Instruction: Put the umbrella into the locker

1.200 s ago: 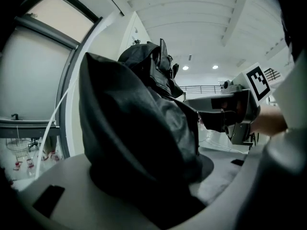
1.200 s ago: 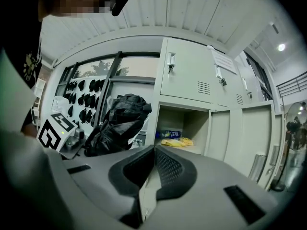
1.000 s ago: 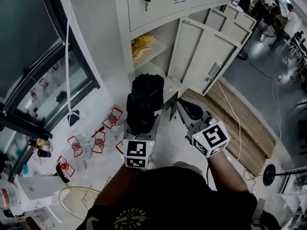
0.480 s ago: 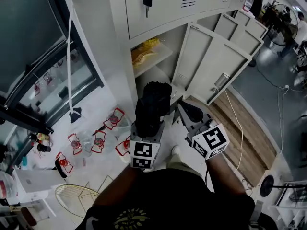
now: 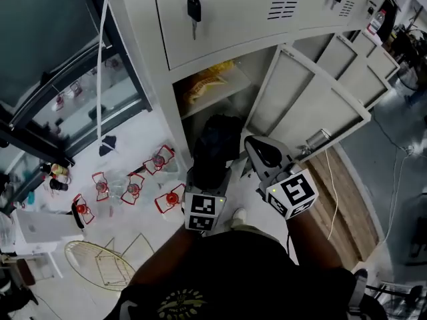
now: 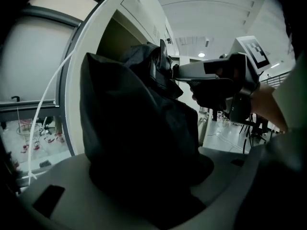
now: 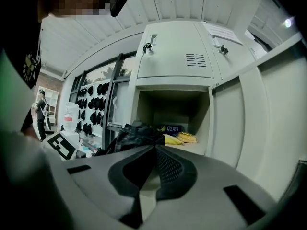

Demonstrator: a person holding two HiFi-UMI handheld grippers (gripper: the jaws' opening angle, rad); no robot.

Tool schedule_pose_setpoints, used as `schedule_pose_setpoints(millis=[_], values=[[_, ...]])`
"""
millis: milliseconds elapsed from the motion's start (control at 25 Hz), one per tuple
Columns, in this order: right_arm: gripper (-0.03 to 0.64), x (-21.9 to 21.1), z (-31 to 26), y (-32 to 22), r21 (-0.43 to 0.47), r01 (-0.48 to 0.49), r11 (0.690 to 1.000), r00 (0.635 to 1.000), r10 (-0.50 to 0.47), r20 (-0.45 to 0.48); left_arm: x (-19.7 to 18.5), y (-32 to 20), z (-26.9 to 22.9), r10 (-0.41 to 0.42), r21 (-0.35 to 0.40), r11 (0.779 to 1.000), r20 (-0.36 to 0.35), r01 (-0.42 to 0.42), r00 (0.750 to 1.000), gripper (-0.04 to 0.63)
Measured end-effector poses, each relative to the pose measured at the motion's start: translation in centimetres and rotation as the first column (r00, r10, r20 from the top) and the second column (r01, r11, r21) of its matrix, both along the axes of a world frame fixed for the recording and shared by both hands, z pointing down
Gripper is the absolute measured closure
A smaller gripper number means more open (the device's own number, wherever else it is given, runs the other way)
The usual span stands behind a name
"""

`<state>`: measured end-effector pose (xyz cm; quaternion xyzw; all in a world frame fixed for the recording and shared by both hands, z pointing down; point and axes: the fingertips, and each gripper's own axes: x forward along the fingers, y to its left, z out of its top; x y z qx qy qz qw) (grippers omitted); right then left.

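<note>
The folded black umbrella stands bunched in my left gripper, which is shut on its lower part. In the left gripper view the umbrella fills the space between the jaws. Its top is at the mouth of the open locker compartment, below a shelf with a yellow snack bag. My right gripper is just right of the umbrella, shut with nothing in it; its pads meet. From the right gripper view the umbrella shows left of the open compartment.
The open locker door swings out to the right of my right gripper. Keys hang from the closed door above. Red-framed items and a wire basket lie on the floor at left. A cable crosses the wooden floor.
Both grippers have moved toward the locker and a little down. The umbrella has come up to the open compartment's mouth. Neither grip has changed.
</note>
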<state>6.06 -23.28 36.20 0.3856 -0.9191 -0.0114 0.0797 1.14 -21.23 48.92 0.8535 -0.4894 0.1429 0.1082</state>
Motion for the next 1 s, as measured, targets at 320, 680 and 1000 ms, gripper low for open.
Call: schedule_pose_setpoints(millis=[320,680,1000], values=[[0.588,1.3,1.1,-3.1,-0.025,0.057,0.998,0.998,-0.058,-0.004,0.8,-3.4,3.1,-0.08,-0.07,0.994,0.022,0.082,0.997,0.331],[0.588,2.4,1.8,-4.1,-0.051,0.061,0.997,0.998,-0.06,0.016,0.8,-6.7,6.2,-0.144,-0.137,0.98,0.021,0.146,0.989,0.331],[0.588,3.0,2.2,-3.4,-0.06,0.044,0.997,0.999,-0.044,0.007,1.2,-7.9,8.8,-0.137,-0.189,0.971,0.05,0.144,0.989,0.331]])
